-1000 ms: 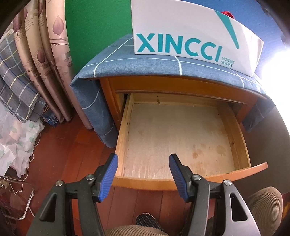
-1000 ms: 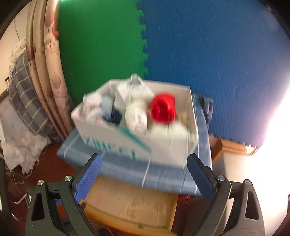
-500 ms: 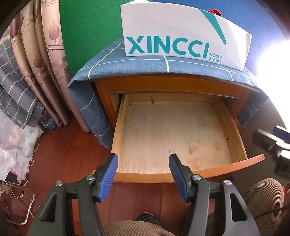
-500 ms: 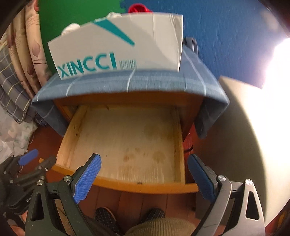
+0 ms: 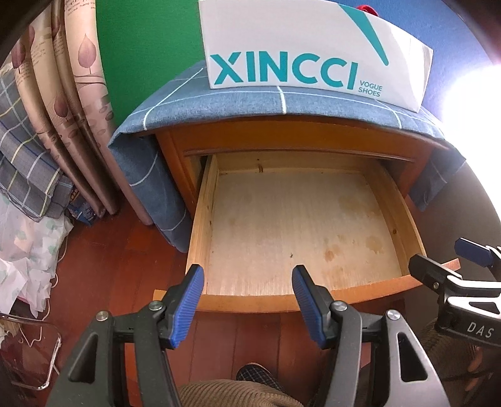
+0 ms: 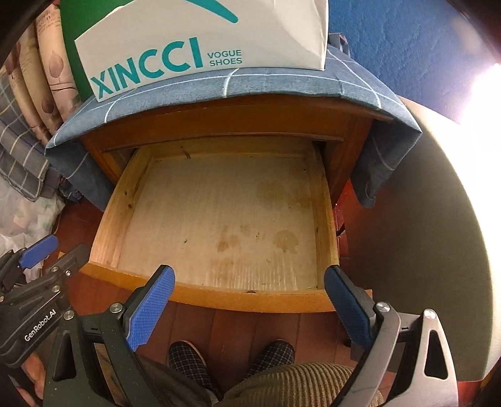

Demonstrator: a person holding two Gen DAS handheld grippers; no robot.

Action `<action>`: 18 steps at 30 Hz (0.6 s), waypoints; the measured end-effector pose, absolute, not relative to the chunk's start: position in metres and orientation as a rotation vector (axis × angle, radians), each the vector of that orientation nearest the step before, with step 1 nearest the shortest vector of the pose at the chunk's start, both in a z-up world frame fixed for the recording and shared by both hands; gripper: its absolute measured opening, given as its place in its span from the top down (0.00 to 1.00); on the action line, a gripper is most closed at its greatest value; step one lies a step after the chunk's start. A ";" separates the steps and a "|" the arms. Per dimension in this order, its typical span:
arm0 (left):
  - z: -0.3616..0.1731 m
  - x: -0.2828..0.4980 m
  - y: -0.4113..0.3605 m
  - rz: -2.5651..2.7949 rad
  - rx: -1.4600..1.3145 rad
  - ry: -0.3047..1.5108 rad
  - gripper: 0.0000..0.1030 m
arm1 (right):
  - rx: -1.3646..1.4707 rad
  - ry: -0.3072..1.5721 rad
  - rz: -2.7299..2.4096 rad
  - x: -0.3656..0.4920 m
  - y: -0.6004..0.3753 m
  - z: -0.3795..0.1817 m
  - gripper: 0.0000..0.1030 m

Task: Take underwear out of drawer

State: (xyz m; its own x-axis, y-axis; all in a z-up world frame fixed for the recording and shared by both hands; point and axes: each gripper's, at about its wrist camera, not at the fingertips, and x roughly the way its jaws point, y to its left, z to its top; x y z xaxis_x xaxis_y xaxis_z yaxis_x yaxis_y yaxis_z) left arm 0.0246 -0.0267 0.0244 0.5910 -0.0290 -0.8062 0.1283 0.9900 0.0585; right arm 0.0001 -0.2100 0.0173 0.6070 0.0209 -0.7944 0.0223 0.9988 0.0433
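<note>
My left blue-padded gripper (image 5: 247, 300) and right blue-padded gripper (image 6: 250, 308) both hang spread and holding nothing before the pulled-out wooden drawer (image 6: 219, 296), showing only its stained pale bottom. Behind, the white XINCCI shoebox (image 5: 313, 62) sits on blue checked cloth (image 5: 250, 103), something red (image 5: 368, 8) peeking above its rim; I cannot make out underwear.

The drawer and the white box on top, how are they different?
The drawer is bare wood, stained, with nothing visible inside; the white box is printed XINCCI in teal, and something red peeks over its rim. The drawer is pulled out low from the cabinet; the box sits up on the blue checked cloth. Both have open tops.
</note>
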 end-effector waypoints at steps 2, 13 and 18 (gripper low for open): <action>0.024 0.024 -0.027 -0.089 0.117 0.934 0.42 | 0.050 0.914 -0.007 -0.001 -0.210 0.017 0.08; 0.024 0.025 -0.027 -0.089 0.113 0.938 0.42 | 0.040 0.923 -0.002 0.000 -0.209 0.017 0.08; 0.025 0.026 -0.025 -0.089 0.106 0.939 0.42 | 0.028 0.924 0.002 0.001 -0.206 0.017 0.08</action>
